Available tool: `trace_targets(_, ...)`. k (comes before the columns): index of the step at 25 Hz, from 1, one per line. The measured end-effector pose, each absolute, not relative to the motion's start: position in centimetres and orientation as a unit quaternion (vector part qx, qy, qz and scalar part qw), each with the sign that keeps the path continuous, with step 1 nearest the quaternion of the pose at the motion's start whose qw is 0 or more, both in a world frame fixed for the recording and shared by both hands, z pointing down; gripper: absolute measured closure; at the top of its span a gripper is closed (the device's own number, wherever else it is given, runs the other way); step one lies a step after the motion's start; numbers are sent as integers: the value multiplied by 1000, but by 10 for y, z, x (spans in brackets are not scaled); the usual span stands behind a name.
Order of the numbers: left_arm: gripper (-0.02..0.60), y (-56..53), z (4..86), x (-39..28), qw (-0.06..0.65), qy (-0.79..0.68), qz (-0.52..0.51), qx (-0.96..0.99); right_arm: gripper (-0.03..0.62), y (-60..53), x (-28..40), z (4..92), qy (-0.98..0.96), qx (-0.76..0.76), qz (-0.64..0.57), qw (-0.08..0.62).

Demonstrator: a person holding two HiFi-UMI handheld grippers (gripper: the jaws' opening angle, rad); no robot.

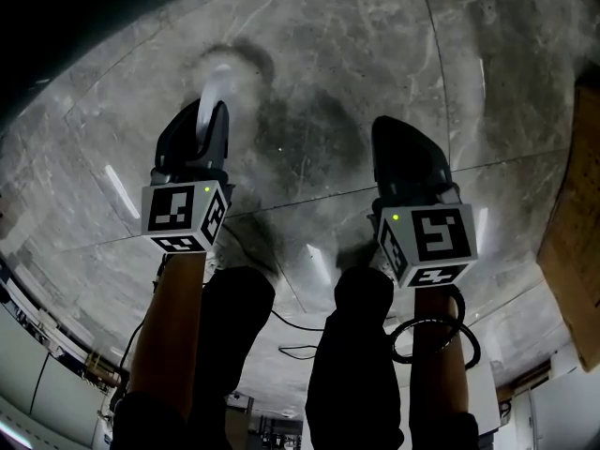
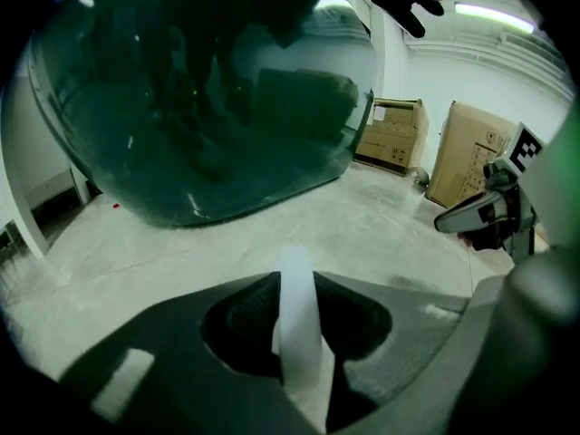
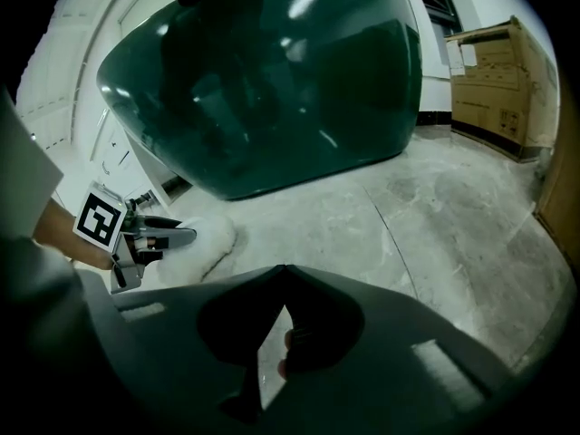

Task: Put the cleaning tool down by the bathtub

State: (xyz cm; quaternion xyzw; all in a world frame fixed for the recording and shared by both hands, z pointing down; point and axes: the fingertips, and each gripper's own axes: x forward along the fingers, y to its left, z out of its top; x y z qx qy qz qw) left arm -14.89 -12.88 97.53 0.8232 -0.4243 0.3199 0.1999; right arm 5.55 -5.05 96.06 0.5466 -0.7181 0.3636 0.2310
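The cleaning tool (image 1: 218, 75) is white and fluffy, and it sticks out past the jaws of my left gripper (image 1: 213, 112), which is shut on it above the grey stone floor. In the left gripper view its white strip (image 2: 296, 308) stands upright between the jaws. From the right gripper view the tool's fluffy head (image 3: 207, 245) shows beside the left gripper (image 3: 149, 235), low over the floor. The dark green bathtub (image 3: 272, 80) stands just beyond and fills the upper left gripper view as the bathtub (image 2: 199, 107). My right gripper (image 1: 392, 131) is shut and holds nothing, its tips meeting (image 3: 283, 270).
Cardboard boxes (image 2: 391, 134) stand against the far wall, with another box (image 2: 471, 157) behind the right gripper (image 2: 480, 211). A cardboard edge (image 1: 577, 232) lies at my right. A coiled cable (image 1: 436, 337) hangs by my right arm. A white wall panel (image 2: 36, 188) stands left of the tub.
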Motion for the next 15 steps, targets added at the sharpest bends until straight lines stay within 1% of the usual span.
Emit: trace_targets(15, 494, -123, 983, -150, 192, -411, 334, 826, 571, -46, 49, 969, -717, 543, 366, 238)
